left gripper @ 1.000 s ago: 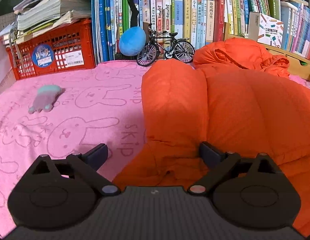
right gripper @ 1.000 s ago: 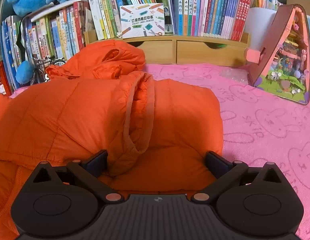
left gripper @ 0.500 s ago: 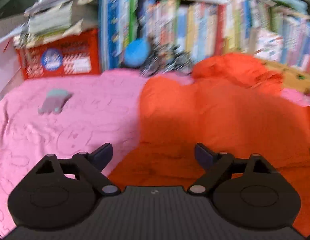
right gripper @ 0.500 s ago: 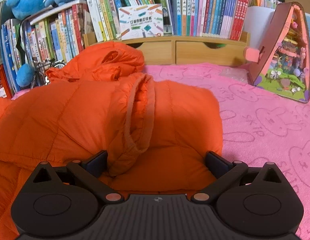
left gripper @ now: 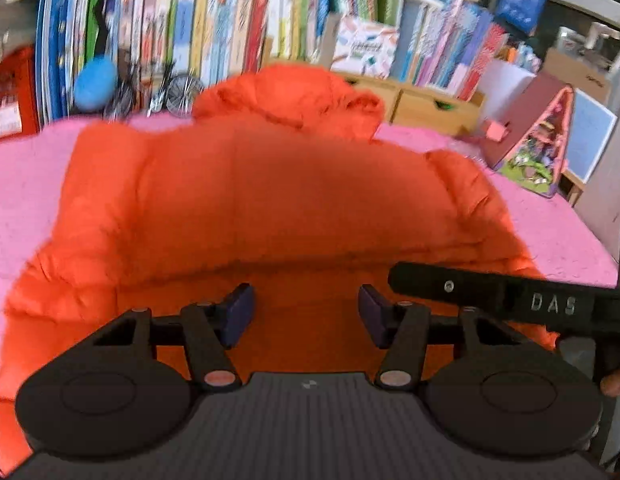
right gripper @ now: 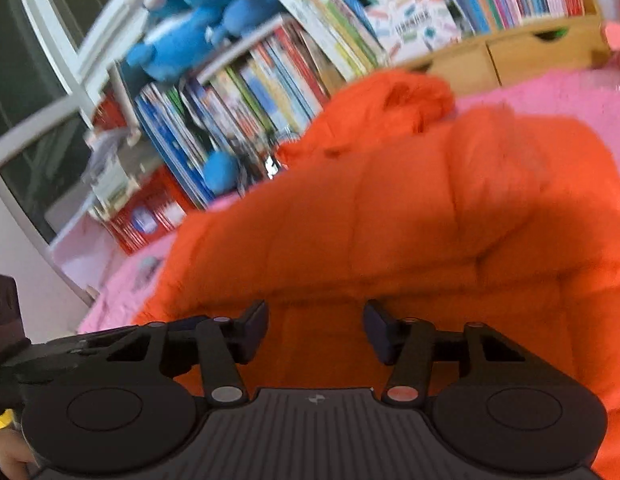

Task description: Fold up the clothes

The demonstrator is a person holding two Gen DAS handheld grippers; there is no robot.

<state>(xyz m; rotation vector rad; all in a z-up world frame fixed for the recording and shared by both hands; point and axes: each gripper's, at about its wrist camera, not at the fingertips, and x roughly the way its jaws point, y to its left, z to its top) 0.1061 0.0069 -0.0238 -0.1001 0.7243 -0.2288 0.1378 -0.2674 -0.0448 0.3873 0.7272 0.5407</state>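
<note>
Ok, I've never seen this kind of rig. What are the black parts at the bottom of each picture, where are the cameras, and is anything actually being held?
There is no robot here. A person holds a handheld black two-finger gripper in each hand, and each carries a fisheye camera looking forward along its fingers. One picture comes from the left gripper, the other from the right gripper; the black shapes at the bottom are the tools' own bodies. Both pairs of jaws stand apart, with nothing clamped between them. In front lies a puffy orange quilted jacket, spread on a pink towel-like cover printed with rabbits. The black bar marked DAS in the left view appears to be the other tool. Behind stands a shelf of colourful books. Both pictures are motion-blurred.
</note>
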